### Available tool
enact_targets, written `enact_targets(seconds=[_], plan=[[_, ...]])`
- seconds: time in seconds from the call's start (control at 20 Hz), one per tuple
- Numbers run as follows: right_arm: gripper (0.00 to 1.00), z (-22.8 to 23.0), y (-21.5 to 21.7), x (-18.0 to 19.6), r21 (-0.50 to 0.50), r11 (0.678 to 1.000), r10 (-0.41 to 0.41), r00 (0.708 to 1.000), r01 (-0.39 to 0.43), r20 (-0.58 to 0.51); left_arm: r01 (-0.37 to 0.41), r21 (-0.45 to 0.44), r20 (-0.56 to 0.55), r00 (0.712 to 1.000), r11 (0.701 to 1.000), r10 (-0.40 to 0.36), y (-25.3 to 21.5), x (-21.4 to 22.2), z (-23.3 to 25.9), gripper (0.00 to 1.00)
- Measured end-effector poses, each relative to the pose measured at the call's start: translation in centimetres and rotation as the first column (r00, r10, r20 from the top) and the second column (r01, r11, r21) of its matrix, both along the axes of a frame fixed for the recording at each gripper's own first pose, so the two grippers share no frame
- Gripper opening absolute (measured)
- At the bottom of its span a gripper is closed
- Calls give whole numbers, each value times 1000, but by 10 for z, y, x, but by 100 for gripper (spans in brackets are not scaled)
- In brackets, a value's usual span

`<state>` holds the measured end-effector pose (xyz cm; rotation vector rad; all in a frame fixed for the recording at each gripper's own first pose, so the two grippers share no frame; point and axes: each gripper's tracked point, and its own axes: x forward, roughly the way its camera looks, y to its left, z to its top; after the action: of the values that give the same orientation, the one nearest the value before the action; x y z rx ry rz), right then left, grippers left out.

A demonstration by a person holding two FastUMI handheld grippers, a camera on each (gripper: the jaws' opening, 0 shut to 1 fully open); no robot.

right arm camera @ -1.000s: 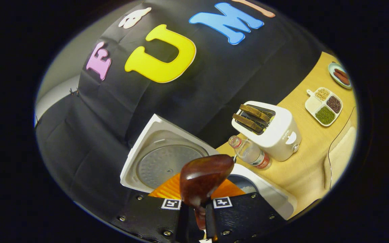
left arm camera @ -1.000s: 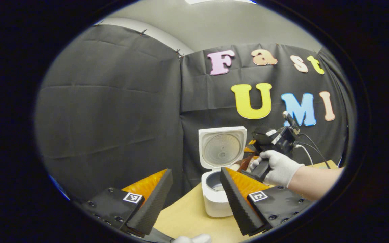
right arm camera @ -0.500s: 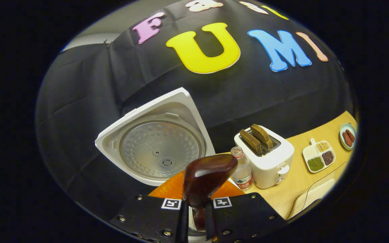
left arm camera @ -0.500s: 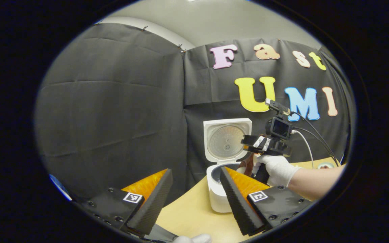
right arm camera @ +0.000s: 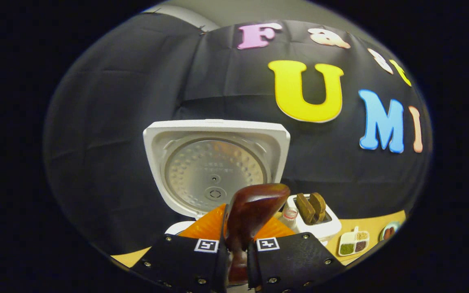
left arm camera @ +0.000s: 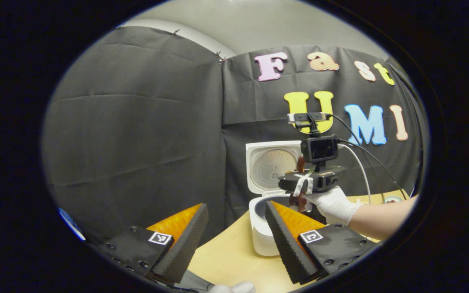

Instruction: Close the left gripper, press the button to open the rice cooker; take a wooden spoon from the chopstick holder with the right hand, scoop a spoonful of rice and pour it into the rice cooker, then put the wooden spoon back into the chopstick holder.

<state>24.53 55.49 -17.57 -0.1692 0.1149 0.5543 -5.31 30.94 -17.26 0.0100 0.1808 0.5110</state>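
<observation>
Above the rice cooker (right arm camera: 216, 171) rim, wooden spoon (right arm camera: 250, 211) (lid upright).

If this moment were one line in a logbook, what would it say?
rice cooker: lid up | wooden spoon: clamped in right gripper, bowl up | left gripper: open, holding nothing

Cloth-walled booth: rice cooker (right arm camera: 214, 167), toaster (right arm camera: 314, 221).
</observation>
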Motion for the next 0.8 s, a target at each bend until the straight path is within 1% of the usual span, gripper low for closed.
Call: enact_targets(seconds=[0.15, 0.25, 0.35, 0.45, 0.55, 0.6, 0.7, 0.8], plan=[[19, 0, 7, -10, -112, 993, 41, 996, -32, 82, 5, 5, 2, 1000, 1000, -5, 0, 2, 2, 100], [19, 2, 10, -15, -159, 986, 75, 988, -52, 139, 6, 5, 5, 1000, 1000, -7, 0, 2, 2, 100], [20, 3, 11, -19, -189, 980, 98, 982, -67, 163, 10, 2, 4, 1000, 1000, -10, -1, 3, 2, 100], [19, 3, 9, -21, -199, 977, 104, 982, -72, 157, 14, 6, 2, 1000, 1000, -14, -1, 3, 2, 100], [20, 1, 6, -20, -168, 983, 94, 988, -73, 121, 20, 8, 6, 1000, 1000, -20, -1, 4, 2, 100], [19, 1, 4, -20, -132, 989, 84, 993, -72, 84, 21, 8, 5, 1000, 1000, -21, -1, 4, 2, 100], [19, 5, 1, -20, -27, 997, 66, 998, -66, -8, 22, 12, 12, 1000, 1000, -22, -1, 5, 3, 100], [20, 16, -4, -17, 99, 994, 52, 994, -43, -95, 23, 15, 18, 1000, 1000, -24, -1, 6, 4, 98]])
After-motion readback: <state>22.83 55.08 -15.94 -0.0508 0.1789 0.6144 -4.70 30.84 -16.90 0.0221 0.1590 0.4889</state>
